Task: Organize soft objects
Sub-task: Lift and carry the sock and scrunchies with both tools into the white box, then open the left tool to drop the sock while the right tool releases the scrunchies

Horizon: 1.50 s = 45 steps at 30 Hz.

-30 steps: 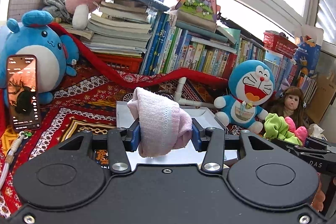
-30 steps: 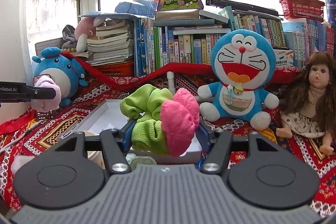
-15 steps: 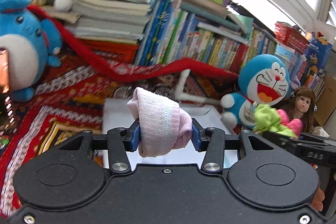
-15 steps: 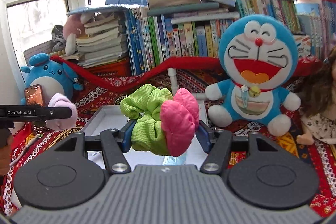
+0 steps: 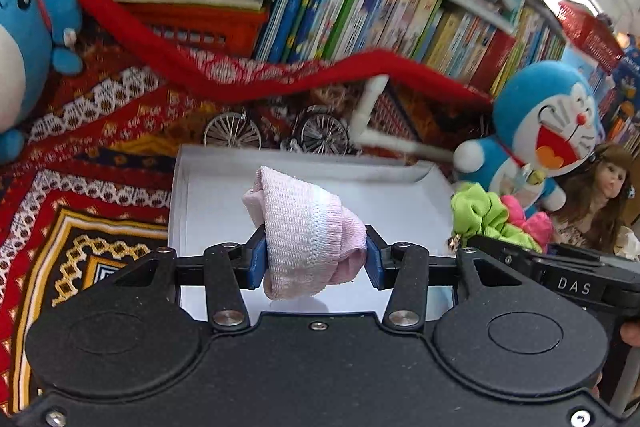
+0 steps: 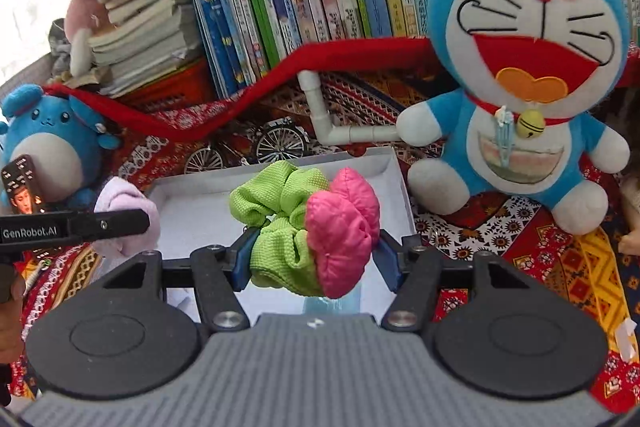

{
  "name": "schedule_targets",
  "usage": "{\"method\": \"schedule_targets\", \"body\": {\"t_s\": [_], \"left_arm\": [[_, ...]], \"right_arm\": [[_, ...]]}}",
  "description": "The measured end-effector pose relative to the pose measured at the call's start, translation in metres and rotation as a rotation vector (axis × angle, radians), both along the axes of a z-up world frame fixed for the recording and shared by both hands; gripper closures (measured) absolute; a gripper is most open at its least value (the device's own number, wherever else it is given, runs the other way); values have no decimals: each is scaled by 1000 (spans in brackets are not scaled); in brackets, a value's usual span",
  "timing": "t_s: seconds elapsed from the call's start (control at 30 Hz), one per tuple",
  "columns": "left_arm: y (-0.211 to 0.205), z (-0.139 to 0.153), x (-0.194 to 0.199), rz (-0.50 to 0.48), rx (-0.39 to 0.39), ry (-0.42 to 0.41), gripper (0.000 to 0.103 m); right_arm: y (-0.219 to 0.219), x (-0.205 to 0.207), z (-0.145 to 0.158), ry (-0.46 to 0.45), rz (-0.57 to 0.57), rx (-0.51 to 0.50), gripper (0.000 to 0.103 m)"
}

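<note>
In my left wrist view, the left gripper (image 5: 314, 261) is clamped on a rolled pale pink knitted sock (image 5: 306, 231) at the centre of the frame, its blue pads pressed into both sides of the roll. Behind it, filling the middle, lies the shallow white cardboard box (image 5: 188, 187) on the red patterned woven rug (image 5: 88, 131).

In my right wrist view, the right gripper (image 6: 314, 259) is closed on two scrunchies at once at centre frame: a lime green waffle-textured fabric scrunchie (image 6: 272, 219) on the left side and a glossy hot pink puffy scrunchie (image 6: 342, 227) on the right. The same white box sits just behind them, with the blue and white cat plush toy (image 6: 520, 67) at upper right.

I judge all three pieces to be very light and fully compressible. The sock's ribbed knit should grip well, and I would keep hold across the thick middle of the roll so it does not unfurl. The pink scrunchie looks satiny and slick, so it could slip out before the green one; the elastic core through the bunched middle is the surest place to pinch. Nothing here is fragile, though the pair may spring apart or bounce when released, so I would let go low inside the box walls.
</note>
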<state>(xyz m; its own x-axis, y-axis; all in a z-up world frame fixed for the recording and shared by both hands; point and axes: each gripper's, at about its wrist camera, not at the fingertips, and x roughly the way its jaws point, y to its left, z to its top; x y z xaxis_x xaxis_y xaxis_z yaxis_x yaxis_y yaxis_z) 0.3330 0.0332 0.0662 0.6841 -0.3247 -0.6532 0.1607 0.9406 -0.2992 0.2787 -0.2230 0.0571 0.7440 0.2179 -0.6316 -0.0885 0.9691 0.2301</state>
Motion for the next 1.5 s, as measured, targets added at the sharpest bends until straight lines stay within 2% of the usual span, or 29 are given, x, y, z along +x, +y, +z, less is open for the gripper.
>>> {"method": "schedule_targets", "body": {"t_s": [0.27, 0.63, 0.77, 0.97, 1.1, 1.2, 1.5], "left_arm": [[-4, -18, 11, -9, 24, 40, 58], [-1, -26, 17, 2, 43, 61, 56], [3, -33, 19, 5, 12, 89, 56], [1, -34, 18, 3, 20, 84, 55], [0, -32, 17, 1, 23, 76, 50], [1, -29, 16, -2, 7, 68, 44], [0, -19, 8, 1, 14, 50, 33]], "right_arm": [[7, 20, -10, 31, 9, -20, 39], [15, 35, -29, 71, -1, -22, 39], [14, 36, -33, 79, -6, -19, 39], [14, 37, -36, 85, -5, -13, 38], [15, 37, -37, 87, 4, -3, 36], [14, 36, -37, 84, 7, 15, 26], [11, 28, -25, 61, 7, 29, 23]]}}
